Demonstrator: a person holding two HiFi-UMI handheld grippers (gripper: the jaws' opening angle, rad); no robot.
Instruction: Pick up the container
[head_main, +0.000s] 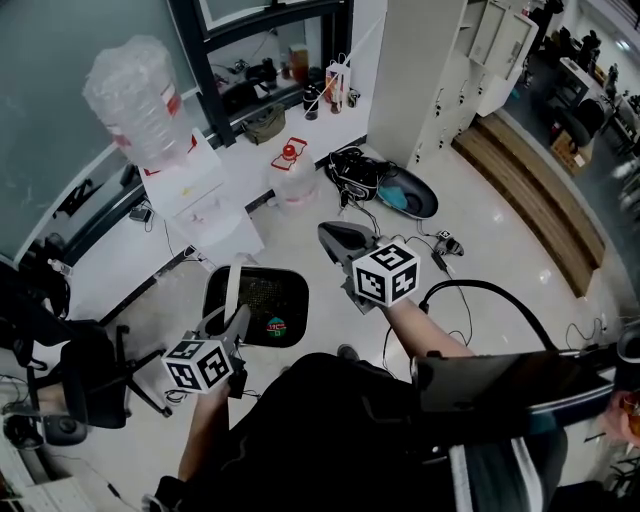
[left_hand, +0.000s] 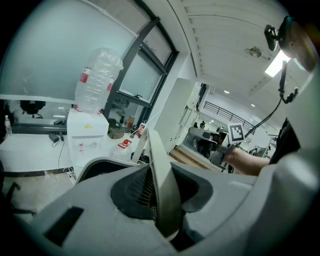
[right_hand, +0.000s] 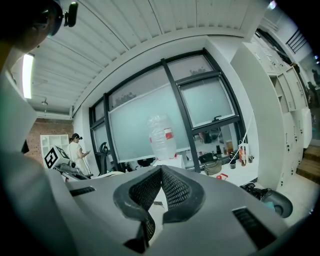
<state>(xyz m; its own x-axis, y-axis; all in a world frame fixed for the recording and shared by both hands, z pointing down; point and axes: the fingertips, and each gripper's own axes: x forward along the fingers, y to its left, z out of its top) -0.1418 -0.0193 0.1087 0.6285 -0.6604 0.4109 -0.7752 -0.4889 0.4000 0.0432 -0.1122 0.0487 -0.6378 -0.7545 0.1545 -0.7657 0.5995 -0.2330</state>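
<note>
Glossy white floor (head_main: 500, 250); frosted black-framed windows (head_main: 60, 100); white water dispenser (head_main: 205, 205); black office chair (head_main: 85, 385).

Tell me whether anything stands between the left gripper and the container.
Nothing visible does. The left gripper is clamped on the container, whose pale edge stands between its jaws. The right gripper, shut and empty, is held apart from it.

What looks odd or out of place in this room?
The big water bottle atop the white dispenser looks crumpled and caved in rather than smooth. On the floor, a black cable loops loose near a dark case lying open, blue inside. Nothing looks spilled.
</note>
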